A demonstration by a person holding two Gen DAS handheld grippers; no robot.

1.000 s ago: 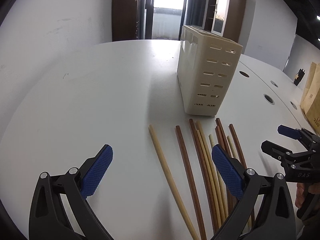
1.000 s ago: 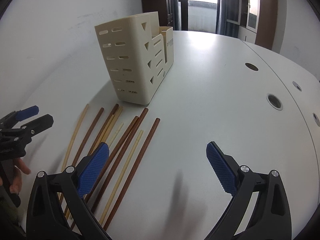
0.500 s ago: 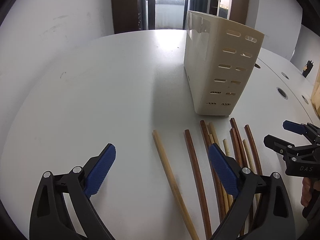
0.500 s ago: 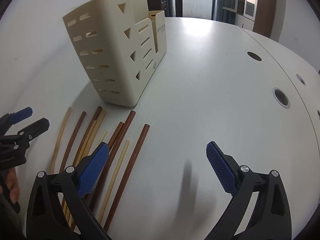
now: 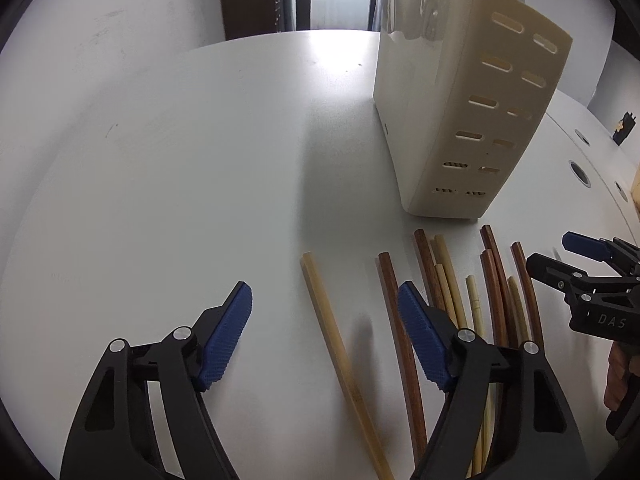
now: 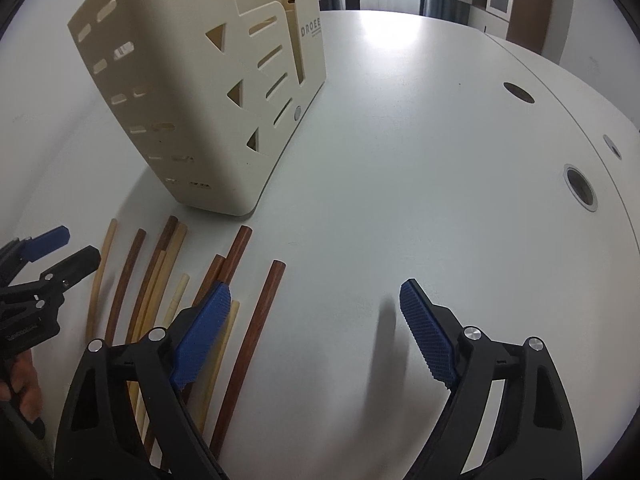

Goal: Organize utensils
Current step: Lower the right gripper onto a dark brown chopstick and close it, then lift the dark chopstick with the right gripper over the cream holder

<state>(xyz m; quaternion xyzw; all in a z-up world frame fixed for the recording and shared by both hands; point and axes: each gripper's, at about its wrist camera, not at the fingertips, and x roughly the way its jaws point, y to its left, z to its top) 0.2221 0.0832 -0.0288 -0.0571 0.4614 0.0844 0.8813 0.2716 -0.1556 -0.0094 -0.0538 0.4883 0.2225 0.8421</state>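
Both tongs have dropped closer, closing, left tongs (image 5: 325, 322) straddling a pale chopstick (image 5: 335, 338).

Pale and dark brown chopsticks (image 5: 448, 304) lie flat, fanned side by side. A cream slotted utensil holder (image 5: 460, 112) stands upright just beyond them, toward twelve o'clock.

The chopsticks (image 5: 404, 344) run off the bottom edge in both wrist views, their near ends hidden behind the gripper arms. The light chopstick (image 5: 340, 356) is blurred toward its near end. The holder (image 6: 200, 92) is cut off at the top in the right wrist view, so its contents cannot be seen. The hand (image 6: 24, 384) shows only in part at the left edge.
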